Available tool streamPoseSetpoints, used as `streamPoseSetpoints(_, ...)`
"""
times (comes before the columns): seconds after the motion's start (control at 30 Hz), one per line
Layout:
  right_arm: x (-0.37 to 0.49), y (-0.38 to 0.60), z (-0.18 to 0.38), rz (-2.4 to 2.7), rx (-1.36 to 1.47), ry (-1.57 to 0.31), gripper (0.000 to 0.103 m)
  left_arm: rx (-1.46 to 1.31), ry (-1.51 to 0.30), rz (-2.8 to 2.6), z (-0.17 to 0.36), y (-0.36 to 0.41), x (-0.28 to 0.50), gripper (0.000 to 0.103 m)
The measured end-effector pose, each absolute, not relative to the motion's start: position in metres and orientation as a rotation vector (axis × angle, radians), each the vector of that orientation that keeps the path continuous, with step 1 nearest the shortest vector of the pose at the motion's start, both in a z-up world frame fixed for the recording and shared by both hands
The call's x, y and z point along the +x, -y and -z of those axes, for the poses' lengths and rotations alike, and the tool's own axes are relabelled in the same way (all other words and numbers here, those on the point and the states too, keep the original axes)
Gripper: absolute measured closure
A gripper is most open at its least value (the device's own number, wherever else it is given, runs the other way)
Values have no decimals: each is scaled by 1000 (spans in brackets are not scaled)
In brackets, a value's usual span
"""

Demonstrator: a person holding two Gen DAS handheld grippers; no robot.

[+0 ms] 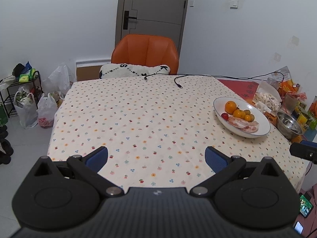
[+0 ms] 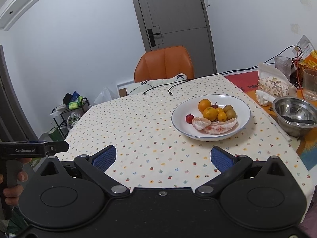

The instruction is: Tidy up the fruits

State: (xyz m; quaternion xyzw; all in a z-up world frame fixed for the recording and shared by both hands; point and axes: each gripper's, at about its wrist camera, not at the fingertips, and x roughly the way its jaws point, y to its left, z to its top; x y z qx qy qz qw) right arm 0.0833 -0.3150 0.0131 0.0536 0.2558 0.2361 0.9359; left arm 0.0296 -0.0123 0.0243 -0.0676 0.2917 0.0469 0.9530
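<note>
A tabletop (image 1: 138, 123) covered by a cream cloth printed with small flowers and cherries fills both views, with a red and orange mat showing where the cloth ends on the far right. Beyond it stands an orange padded chair (image 1: 145, 53) holding a fluffy white cushion (image 1: 134, 70) with black stitching, and behind that a grey door (image 1: 156, 6) in a plain white wall. On the floor to the left are a black wire rack (image 1: 17, 91) and crinkled plastic bags (image 1: 39, 107).

The left gripper (image 1: 156, 156) hangs above the near edge of the cloth, its blue ribbed jaws spread wide with nothing between them. The right gripper (image 2: 163, 156) does the same — jaws parted and empty.

The fruit sits in a shallow white plate (image 2: 243, 107) with a thin blue rim, ahead of the right jaws and slightly to their right; from the left jaws it lies well ahead and to the right. In it are round oranges (image 2: 204, 105), smaller yellow citrus, brownish-green fruits, small glossy red fruits (image 2: 189, 118) and two pale pink peeled segments (image 2: 221, 128) along the near side.

Right of the plate is a shiny steel bowl (image 2: 295, 117) with a dark spoon inside, then ribbed glasses and snack packets. Two thin black cables (image 1: 178, 83) trail over the far edge — their ends rest on the cloth.
</note>
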Motion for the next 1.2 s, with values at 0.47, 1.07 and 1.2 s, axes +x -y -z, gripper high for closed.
streamPoseSetpoints(0.47,82,313,-13,-494,100,-520,0,-137,-599,-101,-24,12,29,0)
streamPoseSetpoints(1.07,82,312,-13,-496,89,-518,0,-136,-605,-102,-21,10,29,0)
streamPoseSetpoints(1.2,82,312,-14,-495,88,-518,0,-135,-605,-102,-21,10,29,0)
